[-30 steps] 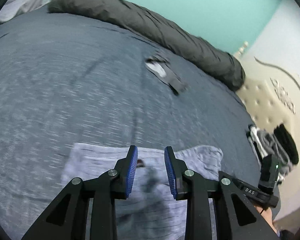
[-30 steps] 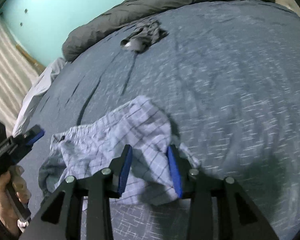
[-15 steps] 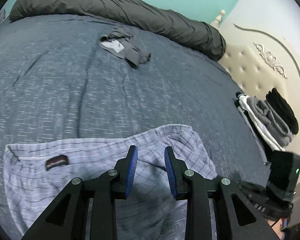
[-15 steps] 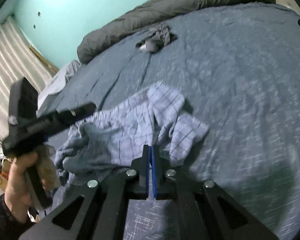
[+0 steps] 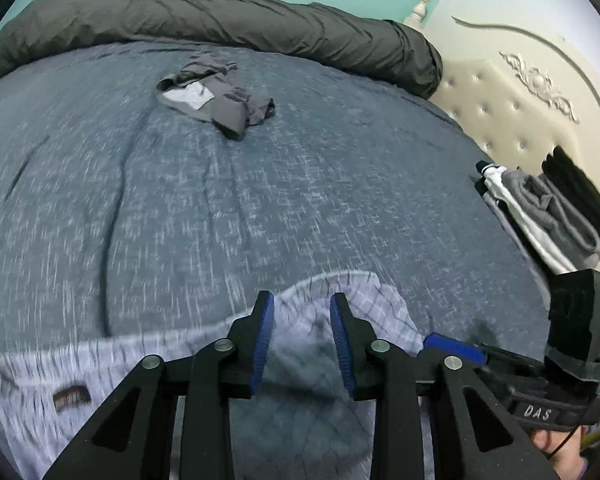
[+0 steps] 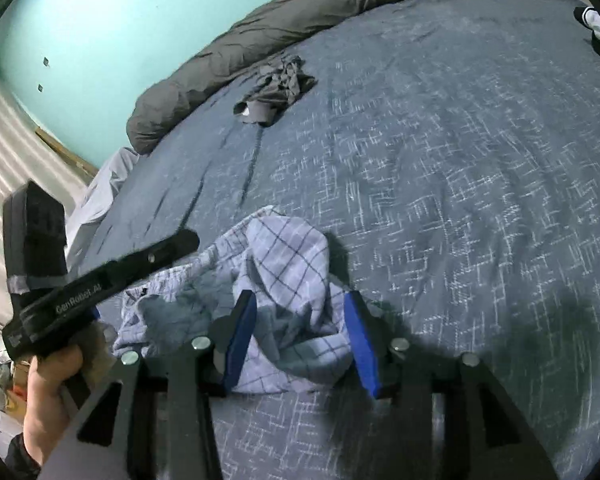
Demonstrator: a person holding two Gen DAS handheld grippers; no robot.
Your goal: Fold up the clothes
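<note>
Checked shorts (image 5: 312,364) lie crumpled crosswise on the bed (image 5: 260,208), both grippers' jaws opening, gripping nothing.

Bedspread (image 5: 300,208): dark blue-grey, white flecked weave.
Shorts (image 6: 284,268), near: pale lavender, thin dark check.
Crumpled garment (image 5: 220,100), far: charcoal, white patch.
Rolled duvet (image 5: 220,28), far: dark grey.
Wall (image 6: 120,20): turquoise.
Headboard (image 5: 520,112), right: cream, tufted.
Gripper pads (image 6: 240,336): blue on black frames.

Dim, cool indoor light — motion blur smears the bedspread (image 5: 260,200) beyond each tool, fisheye bending and black vignette at edges.
</note>
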